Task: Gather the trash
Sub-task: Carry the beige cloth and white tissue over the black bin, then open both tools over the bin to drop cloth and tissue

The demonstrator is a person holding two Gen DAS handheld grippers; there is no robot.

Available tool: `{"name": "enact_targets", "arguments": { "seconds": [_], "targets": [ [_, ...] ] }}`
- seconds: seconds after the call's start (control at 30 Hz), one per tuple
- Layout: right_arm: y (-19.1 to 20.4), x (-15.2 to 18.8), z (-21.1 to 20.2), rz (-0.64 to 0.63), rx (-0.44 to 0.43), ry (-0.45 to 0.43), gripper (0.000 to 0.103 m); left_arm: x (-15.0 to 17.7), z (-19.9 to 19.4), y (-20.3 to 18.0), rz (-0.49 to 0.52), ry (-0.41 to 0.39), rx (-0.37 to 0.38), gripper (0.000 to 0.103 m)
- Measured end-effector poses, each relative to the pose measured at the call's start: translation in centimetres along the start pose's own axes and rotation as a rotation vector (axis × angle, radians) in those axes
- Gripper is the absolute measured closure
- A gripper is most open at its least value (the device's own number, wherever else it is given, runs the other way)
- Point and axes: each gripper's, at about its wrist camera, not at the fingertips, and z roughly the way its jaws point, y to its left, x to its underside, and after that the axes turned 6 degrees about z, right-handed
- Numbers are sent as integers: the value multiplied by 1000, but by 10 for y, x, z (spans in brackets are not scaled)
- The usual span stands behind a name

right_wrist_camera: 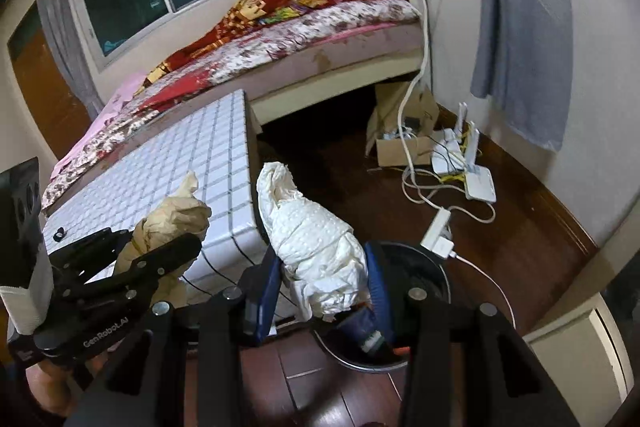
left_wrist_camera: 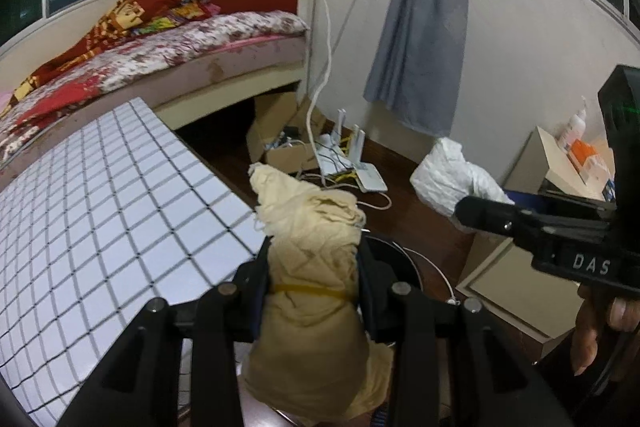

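Note:
My left gripper [left_wrist_camera: 314, 267] is shut on a beige crumpled bundle [left_wrist_camera: 312, 235] bound with a yellow rubber band. My right gripper [right_wrist_camera: 324, 267] is shut on a white crumpled paper wad [right_wrist_camera: 316, 243]. Both grippers point down, side by side. Just below and beyond them stands a round black bin [right_wrist_camera: 428, 267] on the floor, with a blue wrapper [right_wrist_camera: 364, 331] inside. The right wrist view shows the left gripper [right_wrist_camera: 148, 239] with the beige bundle [right_wrist_camera: 176, 215] at the left. The left wrist view shows the right gripper [left_wrist_camera: 476, 205] with the white wad [left_wrist_camera: 448, 175] at the right.
A low table with a checked top [left_wrist_camera: 100, 207] stands to the left of the bin, with a bed [right_wrist_camera: 320, 31] behind it. On the wooden floor beyond lie a cardboard box [right_wrist_camera: 400, 147], white routers [right_wrist_camera: 472, 171], cables and a power strip [right_wrist_camera: 436, 235]. A cream cabinet [left_wrist_camera: 504, 275] is at the right.

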Motion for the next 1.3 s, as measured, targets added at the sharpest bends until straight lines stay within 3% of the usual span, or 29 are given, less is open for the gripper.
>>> {"name": "enact_targets", "arguments": {
  "seconds": [0.6,1.2,1.27,1.3],
  "targets": [
    [-69,39,62,75,66,174,60,32,81,-31,-54,169,104,65],
    [-101,50,154,98,54,332,60,53,152,-31,-108,290,127,64],
    [-105,49,161,103,35,349,59,55,155,-31,-117,289,130,59],
    [-108,49,166,109,29,363,55,56,157,-31,-128,290,141,39]
  ]
}}
